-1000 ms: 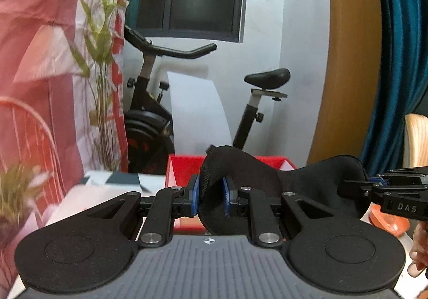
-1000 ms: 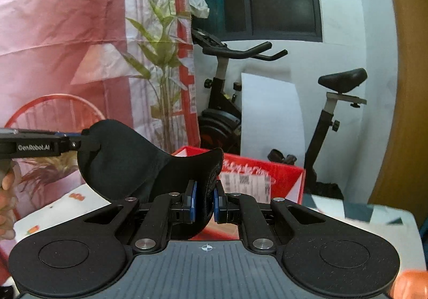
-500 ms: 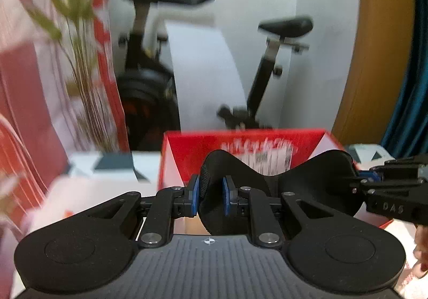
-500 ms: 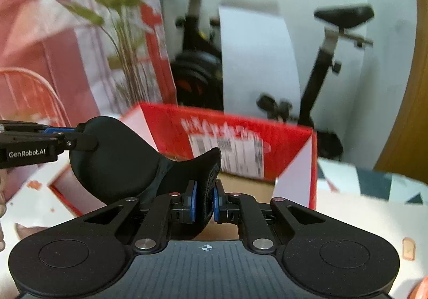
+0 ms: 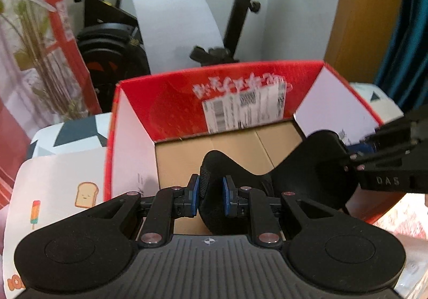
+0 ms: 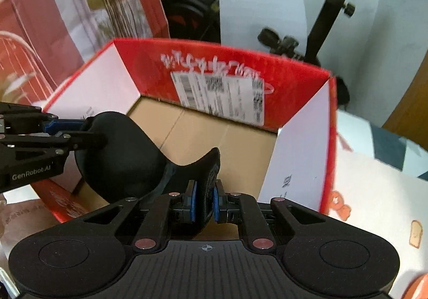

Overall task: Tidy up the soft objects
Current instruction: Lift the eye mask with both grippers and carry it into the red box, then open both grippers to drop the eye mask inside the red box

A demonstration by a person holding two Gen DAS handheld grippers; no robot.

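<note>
A black padded eye mask (image 5: 307, 173) hangs stretched between both grippers, over the open red box (image 5: 171, 101). My left gripper (image 5: 211, 196) is shut on one end of the mask. My right gripper (image 6: 203, 202) is shut on the other end of the eye mask (image 6: 125, 154). Each gripper shows in the other's view: the right gripper (image 5: 355, 158) at the right edge, the left gripper (image 6: 80, 136) at the left edge. The red box (image 6: 219, 58) has a bare brown cardboard floor and a shipping label on its far wall.
The box stands on a white tablecloth (image 5: 58, 192) printed with toast and ice-lolly pictures. Behind it are an exercise bike (image 5: 240, 5), a white panel (image 5: 171, 13), a potted plant (image 5: 32, 39) and a red-and-white curtain. A wooden door edge (image 5: 369, 15) is at the right.
Both grippers have tipped downward and moved forward with the mask. The view went from the wall and bike down onto the open box, which now lies beneath the mask.
</note>
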